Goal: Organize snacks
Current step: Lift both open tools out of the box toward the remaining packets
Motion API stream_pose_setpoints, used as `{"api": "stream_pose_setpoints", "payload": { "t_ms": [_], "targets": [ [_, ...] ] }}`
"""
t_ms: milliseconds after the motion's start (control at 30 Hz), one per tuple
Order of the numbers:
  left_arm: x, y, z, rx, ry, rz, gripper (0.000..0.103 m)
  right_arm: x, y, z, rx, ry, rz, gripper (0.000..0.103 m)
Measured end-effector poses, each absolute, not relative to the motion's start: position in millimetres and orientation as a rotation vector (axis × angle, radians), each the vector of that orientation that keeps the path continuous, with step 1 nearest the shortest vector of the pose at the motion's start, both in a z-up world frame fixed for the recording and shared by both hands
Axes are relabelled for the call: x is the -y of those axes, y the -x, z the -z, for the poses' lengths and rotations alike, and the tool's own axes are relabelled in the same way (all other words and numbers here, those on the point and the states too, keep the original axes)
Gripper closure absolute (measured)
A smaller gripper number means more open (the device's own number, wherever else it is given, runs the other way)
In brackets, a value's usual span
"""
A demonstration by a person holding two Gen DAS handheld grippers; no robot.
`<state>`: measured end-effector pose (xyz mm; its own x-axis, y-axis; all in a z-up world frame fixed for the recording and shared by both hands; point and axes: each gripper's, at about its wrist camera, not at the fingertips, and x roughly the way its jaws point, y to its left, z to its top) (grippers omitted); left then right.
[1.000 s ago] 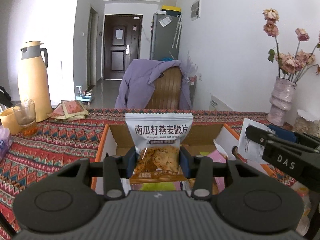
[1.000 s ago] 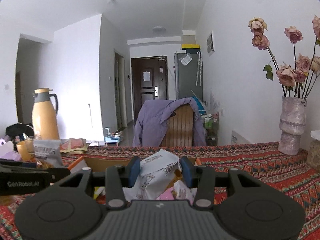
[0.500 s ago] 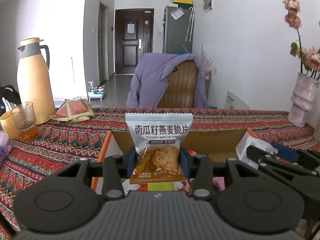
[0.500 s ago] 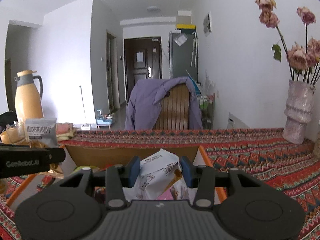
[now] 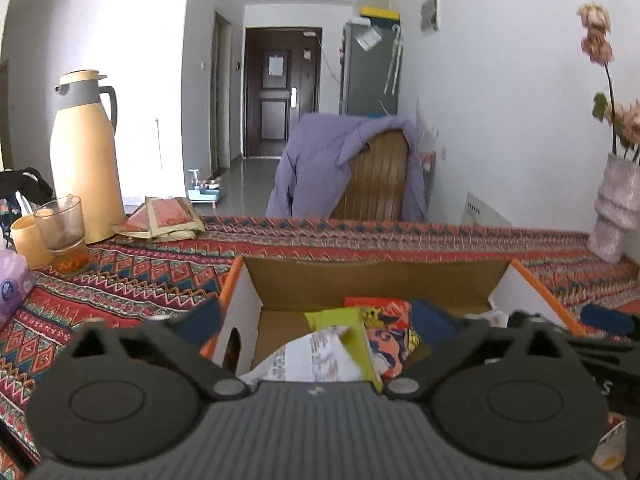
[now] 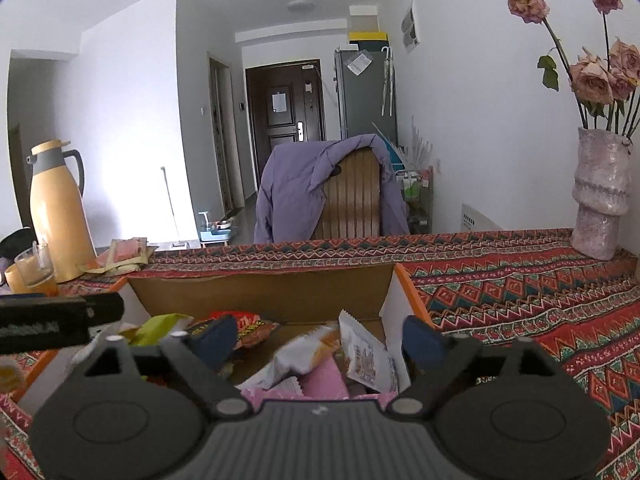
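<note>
An open cardboard box point(image 5: 372, 280) with orange edges sits on the patterned tablecloth; it also shows in the right wrist view point(image 6: 260, 292). Several snack packets lie inside: a white packet point(image 5: 308, 360), a green one point(image 5: 340, 320) and a red one point(image 5: 376, 304). In the right wrist view a white packet point(image 6: 368, 352), an orange-white packet point(image 6: 308, 348) and a pink one point(image 6: 324, 384) lie in the box. My left gripper point(image 5: 316, 324) is open and empty above the box. My right gripper point(image 6: 316, 336) is open and empty above the box's right half.
A yellow thermos point(image 5: 86, 156), a glass point(image 5: 62, 232) and a cup point(image 5: 26, 240) stand at the left. Flat tea packets point(image 5: 164, 220) lie beside them. A vase with dried roses point(image 6: 600, 200) stands at the right. A chair with a purple jacket point(image 5: 352, 168) is behind the table.
Both grippers opened and let go of their packets. The pumpkin seed crisp packet and the white packet dropped into the box. Both grippers now sit lower over the box.
</note>
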<state>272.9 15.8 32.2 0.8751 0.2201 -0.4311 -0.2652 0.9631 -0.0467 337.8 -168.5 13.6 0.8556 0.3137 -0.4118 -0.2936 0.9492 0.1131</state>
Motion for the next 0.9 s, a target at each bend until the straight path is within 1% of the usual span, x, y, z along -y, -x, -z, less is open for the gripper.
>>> {"api": "stream_pose_setpoints", "payload": {
  "t_ms": [33, 67, 267, 400, 600, 733, 900],
  "targets": [
    [-16, -271, -33, -0.432, 0.114, -0.258, 0.000, 170, -337, -14, -0.444, -0.052, -0.324, 0.001],
    [-18, -269, -34, -0.428, 0.121, -0.258, 0.000, 171, -336, -15, -0.442, -0.055, -0.324, 0.000],
    [-21, -254, -38, -0.413, 0.141, -0.257, 0.000, 178, -321, -21, -0.424, -0.054, -0.318, 0.000],
    [-24, -231, -41, -0.382, 0.154, -0.231, 0.000, 188, -302, -29, -0.399, -0.056, -0.332, 0.000],
    [-21, -196, -36, -0.398, 0.153, -0.185, 0.000, 209, -266, -34, -0.381, -0.041, -0.342, 0.000],
    [-17, -170, -23, -0.410, 0.148, -0.145, 0.000, 220, -246, -27, -0.415, 0.004, -0.329, 0.000],
    [-16, -154, -4, -0.487, 0.140, -0.133, 0.000, 231, -230, -6, -0.507, 0.052, -0.326, 0.000]
  ]
}}
